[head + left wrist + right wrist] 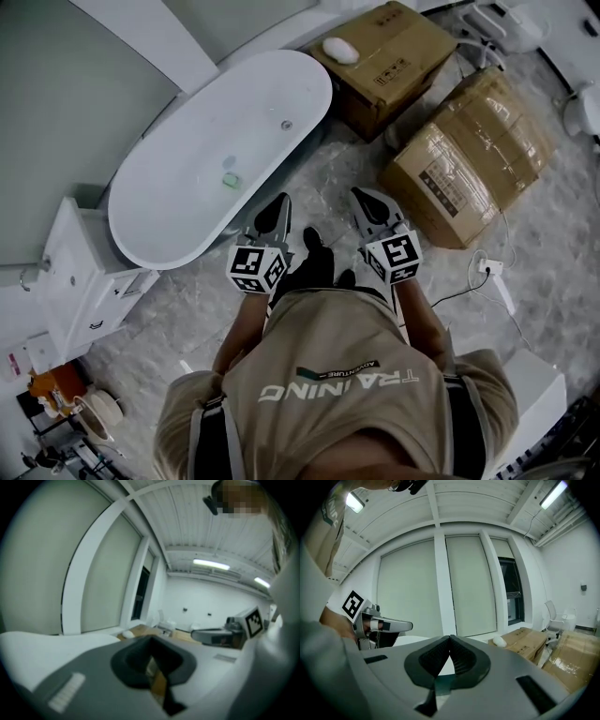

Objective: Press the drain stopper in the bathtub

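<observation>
- We stand on a grey marbled floor (pixel 319 178) beside a white oval freestanding bathtub (pixel 178 187).
- The small round grey drain stopper (pixel 286 124) sits in the bathtub's floor, toward its far end.
- A small pale-green item (pixel 232 179) lies near the middle of the bathtub; we cannot tell what it is.
- Our left tongs (pixel 283 201) are clenched on nothing and are held over the floor just outside the bathtub's rim, well apart from the stopper.
- Our right tongs (pixel 361 195) are likewise clenched and empty, side by side with the left.
- Two brown cardboard boxes (pixel 469 155) stand on the floor to the right, and a white oval object (pixel 340 50) rests on the farther one.
- A white cabinet (pixel 84 281) stands at the bathtub's near end.
- Tall pale window panels (pixel 468 588) in white frames fill one wall under a white ribbed ceiling (pixel 459 503) with strip lights.
</observation>
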`<act>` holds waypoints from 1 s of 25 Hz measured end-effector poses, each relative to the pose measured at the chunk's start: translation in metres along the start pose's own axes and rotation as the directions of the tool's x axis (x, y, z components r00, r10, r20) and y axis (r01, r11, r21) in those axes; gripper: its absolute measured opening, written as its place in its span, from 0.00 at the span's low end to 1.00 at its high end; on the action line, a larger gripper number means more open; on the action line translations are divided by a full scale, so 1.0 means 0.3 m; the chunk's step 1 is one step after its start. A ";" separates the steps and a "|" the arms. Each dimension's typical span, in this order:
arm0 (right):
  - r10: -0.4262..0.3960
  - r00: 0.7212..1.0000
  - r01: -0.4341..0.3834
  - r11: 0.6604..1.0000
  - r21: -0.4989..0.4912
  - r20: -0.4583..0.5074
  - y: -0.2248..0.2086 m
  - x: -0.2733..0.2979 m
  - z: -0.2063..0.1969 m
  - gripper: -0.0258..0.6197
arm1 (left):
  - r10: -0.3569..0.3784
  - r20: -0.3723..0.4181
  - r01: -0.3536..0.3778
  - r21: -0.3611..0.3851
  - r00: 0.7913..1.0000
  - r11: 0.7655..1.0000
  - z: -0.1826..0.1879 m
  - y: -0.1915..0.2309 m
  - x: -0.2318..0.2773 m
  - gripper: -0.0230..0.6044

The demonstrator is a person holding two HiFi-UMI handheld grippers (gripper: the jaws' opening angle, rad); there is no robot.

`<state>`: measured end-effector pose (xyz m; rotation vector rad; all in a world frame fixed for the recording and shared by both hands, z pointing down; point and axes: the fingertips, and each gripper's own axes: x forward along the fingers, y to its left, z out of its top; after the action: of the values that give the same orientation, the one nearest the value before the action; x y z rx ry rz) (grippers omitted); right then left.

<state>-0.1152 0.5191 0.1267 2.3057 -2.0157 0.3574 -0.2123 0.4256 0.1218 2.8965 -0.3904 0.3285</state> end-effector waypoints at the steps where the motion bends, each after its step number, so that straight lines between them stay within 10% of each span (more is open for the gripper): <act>1: -0.013 1.000 0.013 1.000 -0.013 0.004 -0.020 0.033 0.016 0.06 | -0.010 0.009 0.010 0.007 1.000 1.000 0.013 0.023 0.035 0.04; 9: -0.077 0.997 0.077 0.991 -0.114 -0.004 -0.069 0.260 0.170 0.06 | -0.085 0.056 0.079 0.099 0.995 0.992 0.185 0.241 0.249 0.04; 14: -0.086 0.996 0.084 0.994 -0.063 -0.026 -0.106 0.347 0.159 0.06 | -0.096 0.064 0.094 0.034 0.993 0.995 0.187 0.315 0.319 0.04; 25: 0.014 0.999 -0.016 0.998 -0.055 -0.042 -0.290 0.623 0.180 0.06 | 0.045 0.027 -0.045 -0.001 0.999 0.999 0.199 0.488 0.481 0.04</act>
<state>0.0000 0.3396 0.1231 2.2334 -1.9983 0.3427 -0.1063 0.2397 0.1245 2.8984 -0.4610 0.2961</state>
